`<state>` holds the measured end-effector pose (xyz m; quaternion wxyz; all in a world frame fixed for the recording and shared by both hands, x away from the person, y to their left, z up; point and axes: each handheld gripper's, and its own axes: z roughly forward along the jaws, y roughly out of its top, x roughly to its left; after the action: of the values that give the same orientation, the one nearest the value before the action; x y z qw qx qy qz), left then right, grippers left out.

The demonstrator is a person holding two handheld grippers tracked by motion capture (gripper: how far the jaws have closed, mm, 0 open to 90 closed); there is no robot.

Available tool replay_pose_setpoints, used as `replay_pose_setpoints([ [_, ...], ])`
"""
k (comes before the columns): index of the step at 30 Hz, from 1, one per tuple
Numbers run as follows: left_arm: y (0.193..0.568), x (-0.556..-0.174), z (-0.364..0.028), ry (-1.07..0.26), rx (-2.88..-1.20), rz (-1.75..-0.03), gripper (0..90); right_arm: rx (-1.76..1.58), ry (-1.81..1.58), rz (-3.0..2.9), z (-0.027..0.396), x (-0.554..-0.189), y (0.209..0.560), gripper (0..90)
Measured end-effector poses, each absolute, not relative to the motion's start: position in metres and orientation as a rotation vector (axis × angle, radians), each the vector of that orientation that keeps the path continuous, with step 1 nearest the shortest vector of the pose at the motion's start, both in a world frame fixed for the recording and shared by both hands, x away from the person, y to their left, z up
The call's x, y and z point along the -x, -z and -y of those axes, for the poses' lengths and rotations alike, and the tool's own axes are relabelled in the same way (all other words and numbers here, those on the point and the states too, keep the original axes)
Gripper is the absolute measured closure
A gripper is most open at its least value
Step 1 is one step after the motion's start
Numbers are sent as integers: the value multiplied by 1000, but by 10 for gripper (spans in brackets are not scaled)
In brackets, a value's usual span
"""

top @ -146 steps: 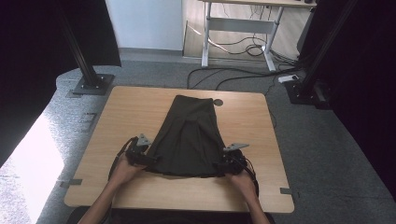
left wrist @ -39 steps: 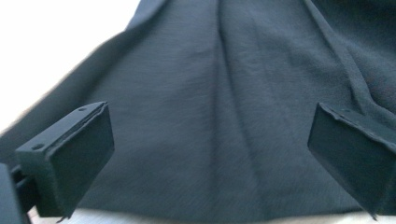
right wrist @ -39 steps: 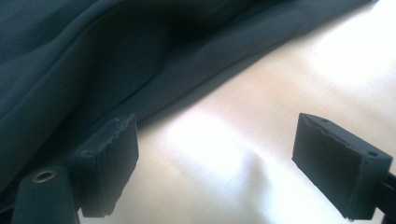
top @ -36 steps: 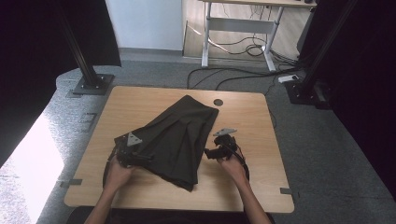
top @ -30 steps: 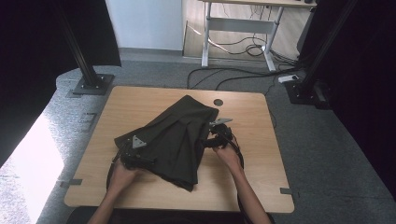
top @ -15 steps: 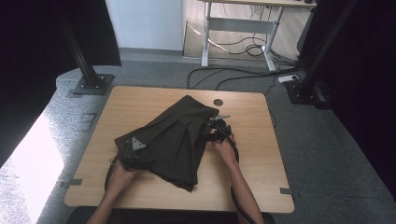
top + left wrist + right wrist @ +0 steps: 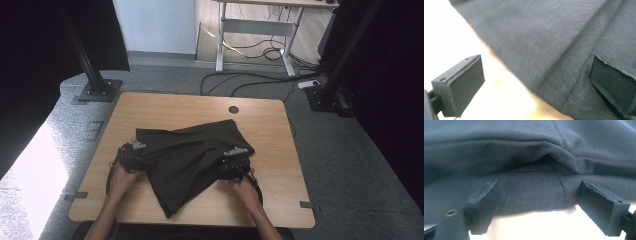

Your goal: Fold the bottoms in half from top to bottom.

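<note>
dark garment [image 7: 192, 157] lies rumpled on the wooden table [image 7: 165, 107], toward the person's edge, well short of the round cable hole [image 7: 233, 109]. left gripper [image 7: 131, 155] at the garment's left edge; jaws wide, one over bare wood, one over cloth, nothing pinched [image 7: 534, 50]. right gripper [image 7: 231, 164] at the garment's right side; jaws wide, just been closing a little, a folded hem [image 7: 531, 187] between them, pads not pressing.

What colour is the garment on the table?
Plain dark grey garment, almost black, no pattern; the right gripper view shows it best.
</note>
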<state>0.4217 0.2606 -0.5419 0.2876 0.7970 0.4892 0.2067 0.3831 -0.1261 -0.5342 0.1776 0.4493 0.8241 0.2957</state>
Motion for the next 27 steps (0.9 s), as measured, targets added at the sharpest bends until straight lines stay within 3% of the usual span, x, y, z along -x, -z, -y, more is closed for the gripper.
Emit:
replay_pose_setpoints([
  [5,535,-421,-265,-569,-2098,-1338,0,-1225,-886,-2327,150,-370,500,174],
  [10,525,-391,-257,-518,-2057,-1290,0,-1221,-939,-2270,154,-404,478,147],
  [19,541,-375,-244,-516,-2147,-1267,0,-1209,-849,-2292,110,-485,526,136],
  [23,541,-383,-248,-532,-2153,-1275,0,-1285,-921,-2280,116,-482,539,163],
  [27,542,-402,-259,-512,-2136,-1314,0,-1331,-909,-2305,122,-456,539,165],
])
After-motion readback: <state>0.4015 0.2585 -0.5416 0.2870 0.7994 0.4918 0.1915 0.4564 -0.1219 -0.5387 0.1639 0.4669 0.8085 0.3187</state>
